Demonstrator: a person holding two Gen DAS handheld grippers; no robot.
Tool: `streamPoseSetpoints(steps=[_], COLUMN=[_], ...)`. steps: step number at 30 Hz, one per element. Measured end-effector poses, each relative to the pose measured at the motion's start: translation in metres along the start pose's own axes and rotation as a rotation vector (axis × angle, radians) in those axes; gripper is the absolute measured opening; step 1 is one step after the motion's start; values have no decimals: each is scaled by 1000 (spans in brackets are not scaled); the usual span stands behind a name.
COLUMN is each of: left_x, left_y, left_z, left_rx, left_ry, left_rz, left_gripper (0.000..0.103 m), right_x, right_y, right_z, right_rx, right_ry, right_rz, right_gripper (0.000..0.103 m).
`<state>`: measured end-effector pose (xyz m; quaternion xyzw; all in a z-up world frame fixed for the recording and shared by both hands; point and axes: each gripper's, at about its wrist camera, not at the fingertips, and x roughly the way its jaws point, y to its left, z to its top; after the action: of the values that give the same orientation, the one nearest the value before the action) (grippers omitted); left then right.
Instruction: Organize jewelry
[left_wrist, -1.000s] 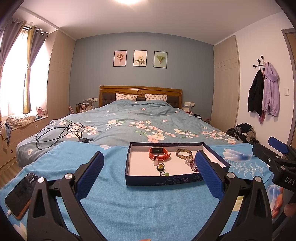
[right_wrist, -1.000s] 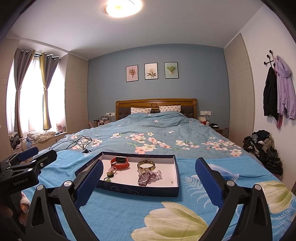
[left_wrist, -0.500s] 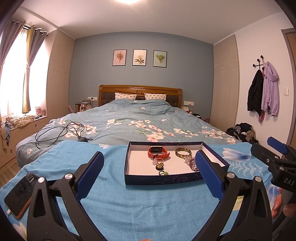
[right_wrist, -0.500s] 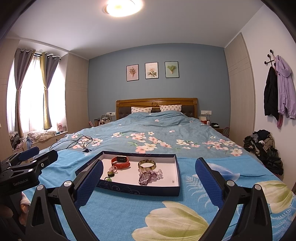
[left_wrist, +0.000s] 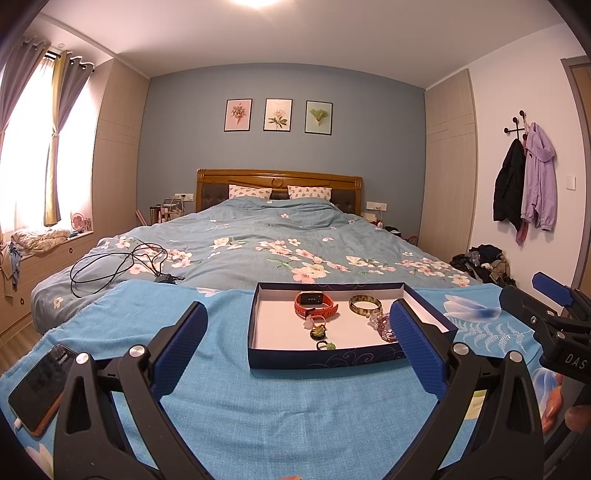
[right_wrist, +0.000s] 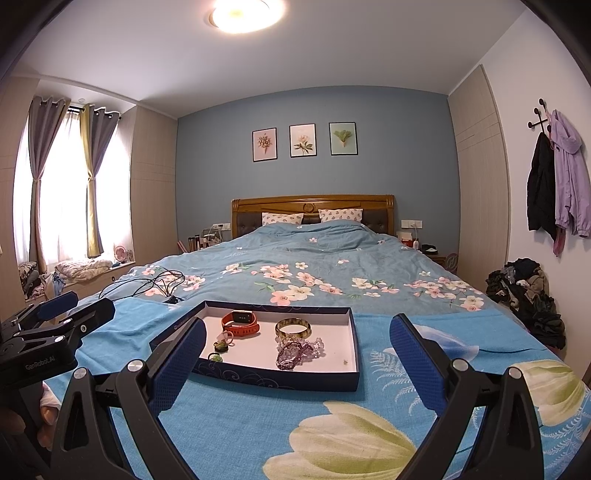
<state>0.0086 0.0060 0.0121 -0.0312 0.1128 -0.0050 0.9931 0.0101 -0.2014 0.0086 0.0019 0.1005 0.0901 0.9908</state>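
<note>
Slightly nearer now, tray (left_wrist: 325, 360) on blue floral bedspread (left_wrist: 258, 417), bedroom.

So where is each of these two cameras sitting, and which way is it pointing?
Left wrist: on the left gripper, facing the headboard over the jewelry box; its open fingers frame the view, the right gripper at the right edge.
Right wrist: on the right gripper, same direction; open fingers, the left gripper at the left edge.
Shared: the box, orange watch, bangle and bed.

Watch (right_wrist: 241, 323) left of bangle (right_wrist: 293, 328) in tray (right_wrist: 280, 380); phone (left_wrist: 38, 389) far left.
</note>
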Motion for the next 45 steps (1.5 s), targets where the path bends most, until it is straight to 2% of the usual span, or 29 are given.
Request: streamPoseSetpoints(steps=[45], left_x=[-1], left_y=[-3], left_z=[-1], left_rx=[-4], left_ry=[-1], left_rz=[2], left_gripper=[97], right_x=[3], right_y=[1], right_z=[-5], right_rx=[6], right_ry=[12], right_rz=[1], right_gripper=[96])
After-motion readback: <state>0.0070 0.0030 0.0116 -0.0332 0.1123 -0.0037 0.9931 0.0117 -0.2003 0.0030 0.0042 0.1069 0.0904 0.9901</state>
